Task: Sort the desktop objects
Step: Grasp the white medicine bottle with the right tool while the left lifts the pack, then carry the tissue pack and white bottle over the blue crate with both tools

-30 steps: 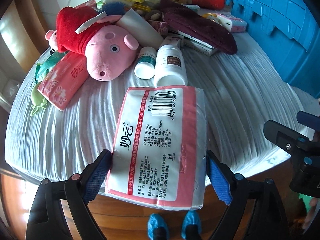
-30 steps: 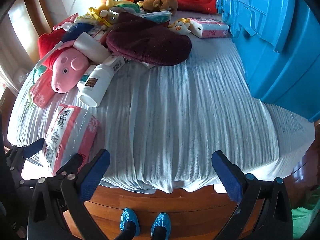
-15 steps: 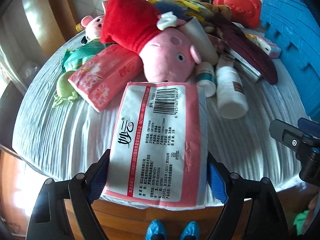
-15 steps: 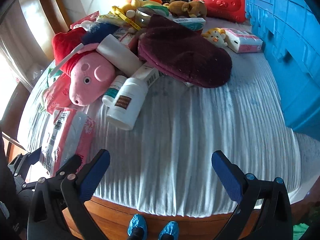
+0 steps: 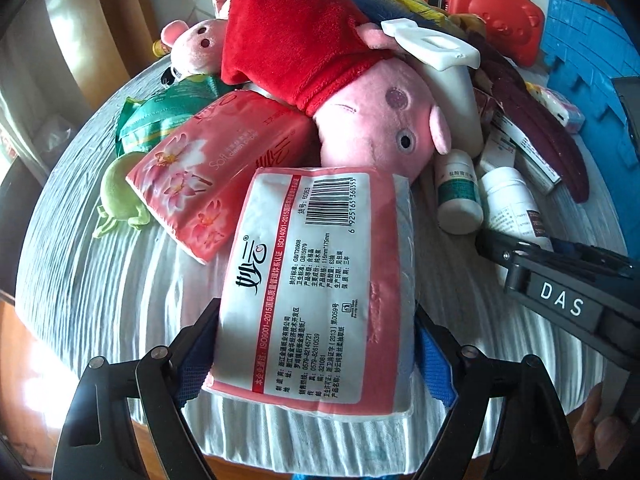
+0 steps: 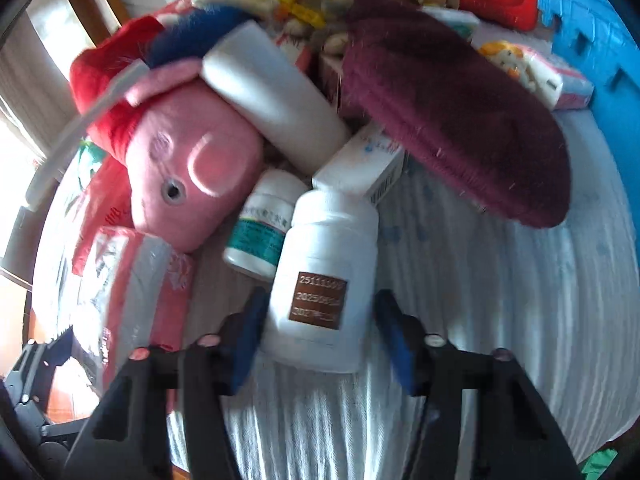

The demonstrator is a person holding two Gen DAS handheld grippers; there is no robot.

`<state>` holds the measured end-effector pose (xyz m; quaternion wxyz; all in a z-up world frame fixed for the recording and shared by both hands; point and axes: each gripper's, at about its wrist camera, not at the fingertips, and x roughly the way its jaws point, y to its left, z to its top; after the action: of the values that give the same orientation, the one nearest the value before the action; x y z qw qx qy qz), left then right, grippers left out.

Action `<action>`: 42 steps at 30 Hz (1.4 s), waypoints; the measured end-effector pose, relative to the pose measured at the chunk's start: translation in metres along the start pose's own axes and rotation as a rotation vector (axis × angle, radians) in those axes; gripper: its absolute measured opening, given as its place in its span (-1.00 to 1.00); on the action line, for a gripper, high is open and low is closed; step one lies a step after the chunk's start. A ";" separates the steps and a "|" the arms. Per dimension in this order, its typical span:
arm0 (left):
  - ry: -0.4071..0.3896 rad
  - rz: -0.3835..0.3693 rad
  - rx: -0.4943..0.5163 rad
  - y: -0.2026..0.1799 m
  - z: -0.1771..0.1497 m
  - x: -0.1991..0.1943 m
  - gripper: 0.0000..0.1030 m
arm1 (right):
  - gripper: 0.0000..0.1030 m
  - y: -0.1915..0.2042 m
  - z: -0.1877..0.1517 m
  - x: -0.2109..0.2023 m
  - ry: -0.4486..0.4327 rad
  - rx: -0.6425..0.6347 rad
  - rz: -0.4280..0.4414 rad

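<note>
My left gripper (image 5: 316, 356) is shut on a pink and white tissue pack (image 5: 316, 292), barcode side up, held over the near part of the white cloth table (image 5: 92, 264). The pack also shows in the right wrist view (image 6: 132, 292). My right gripper (image 6: 320, 328) straddles a large white pill bottle (image 6: 324, 276) lying on the cloth; the left pad touches it, the right pad (image 6: 394, 336) stands a little off. The right gripper also shows in the left wrist view (image 5: 560, 280), beside that bottle (image 5: 512, 208).
A pink pig plush (image 5: 376, 120) in a red dress, a pink flowered tissue pack (image 5: 216, 168), a small teal-labelled bottle (image 6: 260, 228), a white tube (image 6: 276, 108) and a maroon slipper (image 6: 452, 112) crowd the middle. A blue crate (image 5: 592, 68) stands right, a red bear case (image 5: 500, 8) behind.
The right gripper has moved forward and left to the large white bottle and narrowed around it. The left gripper, still holding the tissue pack, has moved closer to the pile.
</note>
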<state>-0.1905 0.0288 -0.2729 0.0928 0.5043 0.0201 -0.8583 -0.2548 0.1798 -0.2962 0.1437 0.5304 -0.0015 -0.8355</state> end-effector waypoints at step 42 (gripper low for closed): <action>-0.450 -0.136 0.106 0.002 0.067 -0.239 0.61 | -0.11 0.051 0.023 -0.275 -0.461 -0.071 -0.139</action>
<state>-0.1349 0.0519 -0.0323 0.0104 0.3020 -0.0123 -0.9532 -0.1538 0.1940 -0.0343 0.1002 0.3190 0.0316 -0.9419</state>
